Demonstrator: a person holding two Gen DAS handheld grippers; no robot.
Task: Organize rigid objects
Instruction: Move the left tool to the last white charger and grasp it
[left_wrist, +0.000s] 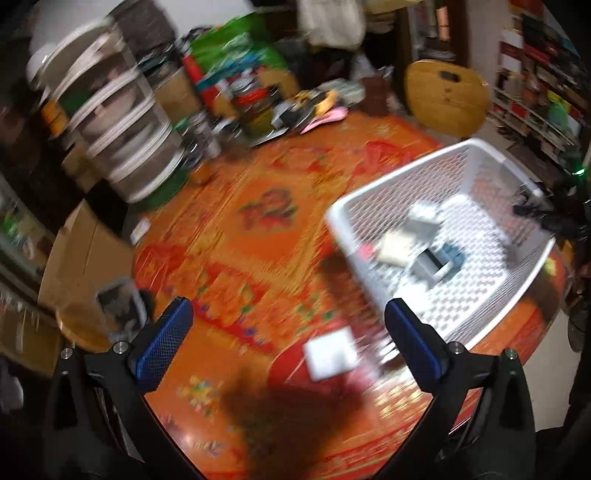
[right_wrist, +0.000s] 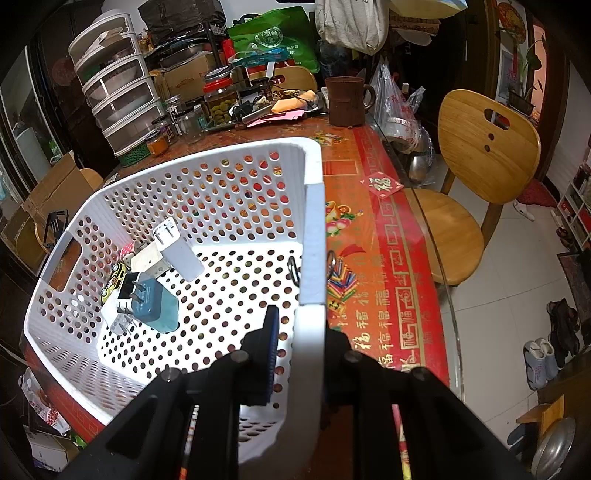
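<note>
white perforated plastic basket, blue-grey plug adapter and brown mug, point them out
white perforated plastic basket (right_wrist: 314, 229), right wrist view, on its near rim
blue-grey plug adapter (right_wrist: 157, 306), right wrist view, on its top face
brown mug (right_wrist: 345, 101), right wrist view, on its side wall

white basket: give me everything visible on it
The white basket looks like rigid plastic, its walls and floor perforated with round holes, a cut-out handle slot in one end wall and a solid flat rim. It sits upright on the orange-red tablecloth. The right gripper is shut on its rim, one finger inside, one outside. Inside lie several plug adapters and a small yellow toy car.
</note>
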